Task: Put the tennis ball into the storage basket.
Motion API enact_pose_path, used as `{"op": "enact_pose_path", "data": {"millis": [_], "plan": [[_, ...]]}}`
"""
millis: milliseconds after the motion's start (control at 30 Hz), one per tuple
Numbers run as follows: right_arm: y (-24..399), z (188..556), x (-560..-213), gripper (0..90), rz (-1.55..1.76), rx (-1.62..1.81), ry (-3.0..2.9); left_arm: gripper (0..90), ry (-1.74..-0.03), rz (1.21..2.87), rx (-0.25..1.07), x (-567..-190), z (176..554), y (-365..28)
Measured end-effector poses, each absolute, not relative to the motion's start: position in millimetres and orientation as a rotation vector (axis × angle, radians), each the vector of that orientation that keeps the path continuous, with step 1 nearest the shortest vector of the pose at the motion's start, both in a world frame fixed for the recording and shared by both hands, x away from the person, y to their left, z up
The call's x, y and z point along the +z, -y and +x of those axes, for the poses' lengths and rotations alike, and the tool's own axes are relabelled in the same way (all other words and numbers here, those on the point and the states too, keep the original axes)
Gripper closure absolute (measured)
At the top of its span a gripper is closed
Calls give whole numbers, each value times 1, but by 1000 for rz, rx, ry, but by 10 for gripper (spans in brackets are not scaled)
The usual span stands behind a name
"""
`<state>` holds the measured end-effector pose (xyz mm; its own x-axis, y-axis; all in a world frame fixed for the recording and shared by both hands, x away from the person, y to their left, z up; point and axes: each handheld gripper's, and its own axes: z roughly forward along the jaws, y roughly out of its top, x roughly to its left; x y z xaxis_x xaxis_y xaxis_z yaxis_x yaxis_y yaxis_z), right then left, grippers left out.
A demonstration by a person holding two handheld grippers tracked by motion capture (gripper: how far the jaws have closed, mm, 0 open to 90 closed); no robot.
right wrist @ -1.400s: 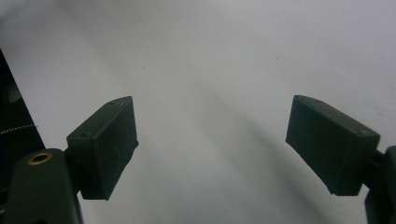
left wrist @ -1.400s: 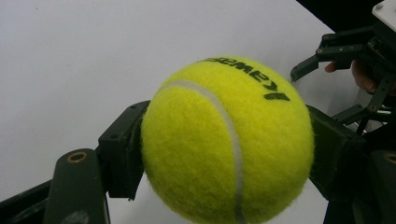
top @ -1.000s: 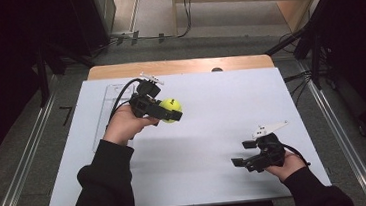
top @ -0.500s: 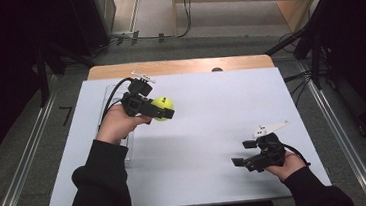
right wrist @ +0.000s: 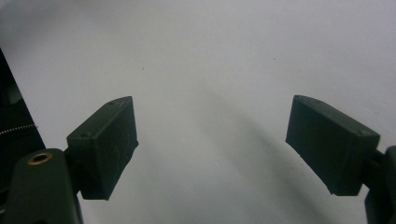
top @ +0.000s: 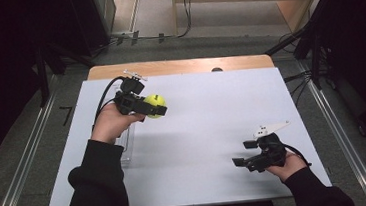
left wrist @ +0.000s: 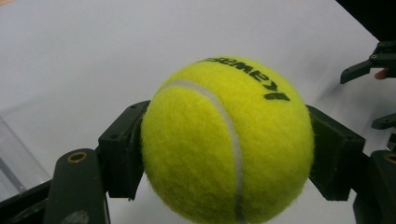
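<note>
Tennis ball [left wrist: 227, 140] at ten o'clock above the tabletop [top: 207, 116], pinched at its sides between left gripper [top: 146, 106] fingers [left wrist: 123, 149]. Could squirt free if tilted; round felt. Right gripper [top: 249, 161] at four o'clock, fingers [right wrist: 105, 144] spread, empty.

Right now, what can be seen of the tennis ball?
The tennis ball is bright yellow-green and fuzzy, with a pale curved seam and black lettering that reads upside down in the left gripper view. It sits clamped between the left gripper's black fingers, held above the white table.
</note>
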<state>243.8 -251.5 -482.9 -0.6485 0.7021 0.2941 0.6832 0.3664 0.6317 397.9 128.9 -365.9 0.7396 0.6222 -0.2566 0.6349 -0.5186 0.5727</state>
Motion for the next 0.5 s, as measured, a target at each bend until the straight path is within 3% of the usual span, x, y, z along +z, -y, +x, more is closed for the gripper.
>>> {"op": "enact_pose_path", "data": {"millis": [500], "plan": [[252,244,-483,146,1307,1171,-2575,262,-1009,2236,0,-366,403,-148]]}}
